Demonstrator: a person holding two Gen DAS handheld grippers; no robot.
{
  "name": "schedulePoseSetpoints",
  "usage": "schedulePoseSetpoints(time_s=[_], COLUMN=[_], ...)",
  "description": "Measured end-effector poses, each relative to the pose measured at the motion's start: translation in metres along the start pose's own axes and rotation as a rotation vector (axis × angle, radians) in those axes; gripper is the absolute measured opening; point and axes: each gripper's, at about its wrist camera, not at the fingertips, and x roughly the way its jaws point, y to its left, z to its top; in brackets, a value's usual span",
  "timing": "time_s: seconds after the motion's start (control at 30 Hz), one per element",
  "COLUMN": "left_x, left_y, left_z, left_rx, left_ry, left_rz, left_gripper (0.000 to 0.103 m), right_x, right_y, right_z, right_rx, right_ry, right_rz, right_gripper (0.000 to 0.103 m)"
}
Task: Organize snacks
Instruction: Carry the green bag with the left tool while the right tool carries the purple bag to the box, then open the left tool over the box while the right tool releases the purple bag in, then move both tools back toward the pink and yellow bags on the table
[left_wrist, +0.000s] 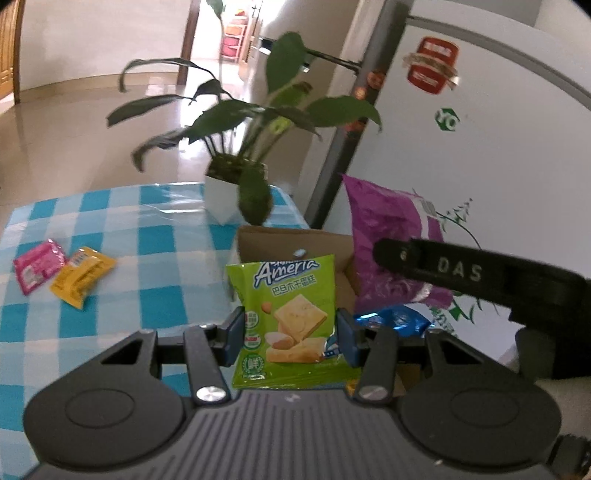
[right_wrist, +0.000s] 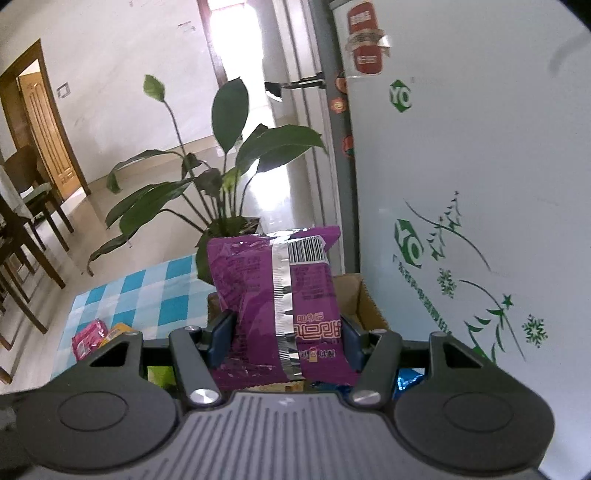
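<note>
Between the blue pads of our left gripper (left_wrist: 291, 334) we pinch a green snack packet (left_wrist: 286, 325), upright, its printed front toward the camera. It hangs over the near edge of an open cardboard box (left_wrist: 280, 242) that sits on the blue-and-white checked tablecloth (left_wrist: 147, 236). Our right gripper (right_wrist: 286, 339) is closed on a purple snack bag (right_wrist: 273, 295), held upright with its silver back seam and barcode facing us; in the left view this bag (left_wrist: 388, 236) stands to the right of the green packet, above the box, with the right tool's black finger across it. Low behind our right-hand fingers lies something in shiny blue foil (left_wrist: 397, 319); we cannot tell exactly how it rests.

Well to the left on the cloth, a pink packet (left_wrist: 37, 266) and a yellow packet (left_wrist: 81, 277) lie flat, side by side and touching or nearly so. Behind the box stands a leafy plant in a white pot (left_wrist: 221, 199), near the far edge of the table. To the right rises a white fridge (left_wrist: 498, 129) with stickers and green printed decoration on it.
</note>
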Motion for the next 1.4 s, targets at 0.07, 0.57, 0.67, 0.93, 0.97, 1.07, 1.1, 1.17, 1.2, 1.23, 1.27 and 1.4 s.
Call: schedulePoseSetpoints(time_s=[0.07,0.57,0.67,0.93,0.97,1.07,1.1,1.17,1.2,1.23,1.27,1.4], left_x=[0.004,0.018,0.01,-0.011,-0.015,-0.021,-0.023,-0.028,-0.03,-0.033,-0.035,-0.042], left_y=[-0.005,-0.017,-0.014,-0.002,0.001,0.011,0.017,0.028,0.034,0.039,0.046,0.068], left_z=[-0.003,-0.008,-0.006,0.005,0.006,0.008,0.009,0.01,0.011,0.011,0.011,0.011], left_rx=[0.004,0.001,0.019,0.027,0.029,0.03,0.023,0.005,0.0,-0.003,-0.007,-0.024], left_ry=[0.006,0.038,0.026,-0.01,-0.014,-0.015,-0.013,-0.016,-0.019,-0.022,-0.024,-0.026], left_rz=[-0.014,-0.057,-0.053,-0.037,-0.032,-0.013,-0.006,0.002,0.01,0.019,0.029,0.06], left_gripper=[0.05,0.08,0.08,0.08,0.08,0.08,0.08,0.08,0.08,0.08,0.08,0.08], right_x=[-0.001,0.001,0.002,0.005,0.005,0.007,0.008,0.011,0.011,0.012,0.013,0.018], right_y=[-0.003,-0.006,-0.002,0.009,0.012,0.021,0.025,0.033,0.037,0.042,0.047,0.067], right_z=[0.001,0.002,0.002,0.004,0.004,0.004,0.004,0.004,0.004,0.003,0.003,0.001], right_rx=[0.014,0.041,0.035,0.021,0.018,0.004,-0.001,-0.011,-0.018,-0.027,-0.036,-0.074], right_ry=[-0.002,-0.018,-0.022,-0.02,-0.02,-0.016,-0.015,-0.011,-0.009,-0.008,-0.005,0.01], right_rz=[-0.002,-0.03,-0.034,-0.013,-0.008,0.007,0.014,0.028,0.033,0.041,0.049,0.081], right_gripper=[0.064,0.08,0.081,0.081,0.082,0.082,0.083,0.083,0.083,0.083,0.083,0.083])
